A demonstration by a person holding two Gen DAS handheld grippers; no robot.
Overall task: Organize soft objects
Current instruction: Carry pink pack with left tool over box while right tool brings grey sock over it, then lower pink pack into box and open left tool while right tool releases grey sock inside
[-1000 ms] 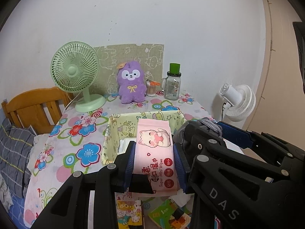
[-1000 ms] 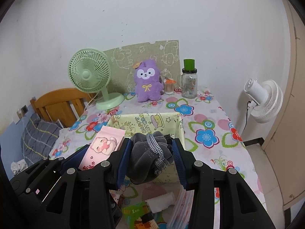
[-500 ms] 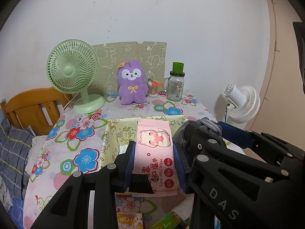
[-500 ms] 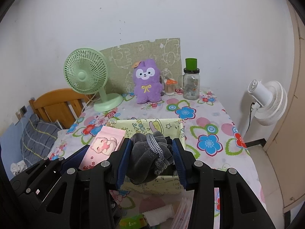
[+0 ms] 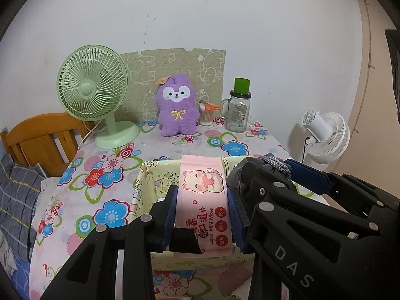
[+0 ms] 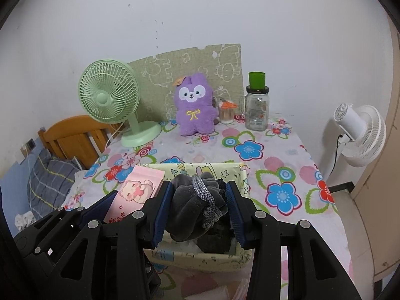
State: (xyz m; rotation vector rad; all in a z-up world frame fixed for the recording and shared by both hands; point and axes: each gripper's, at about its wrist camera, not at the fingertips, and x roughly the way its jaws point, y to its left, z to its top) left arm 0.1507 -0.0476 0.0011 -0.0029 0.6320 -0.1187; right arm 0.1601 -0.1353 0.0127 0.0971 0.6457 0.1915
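My left gripper [image 5: 202, 207] is shut on a pink wet-wipes pack [image 5: 203, 200] with a cat picture, held over the yellow-green fabric storage box [image 5: 147, 182]. My right gripper [image 6: 199, 206] is shut on a grey drawstring pouch [image 6: 192, 207] with a grey cord, held over the same box [image 6: 243, 175]. The pack also shows at the left in the right wrist view [image 6: 136, 191]. The pouch and the right gripper show at the right in the left wrist view [image 5: 272, 162]. A purple plush toy [image 5: 177, 106] sits upright at the table's back.
A green desk fan [image 5: 93, 100] stands back left, a glass jar with a green lid [image 5: 237, 110] and a cotton-swab cup [image 5: 206, 115] back right. A white fan [image 5: 325, 135] stands off the table's right edge. A wooden bed frame [image 5: 40, 142] lies left.
Both grippers have moved forward over the table with their loads. The box now lies closer beneath them, and the items on the front edge of the table have dropped out of view.
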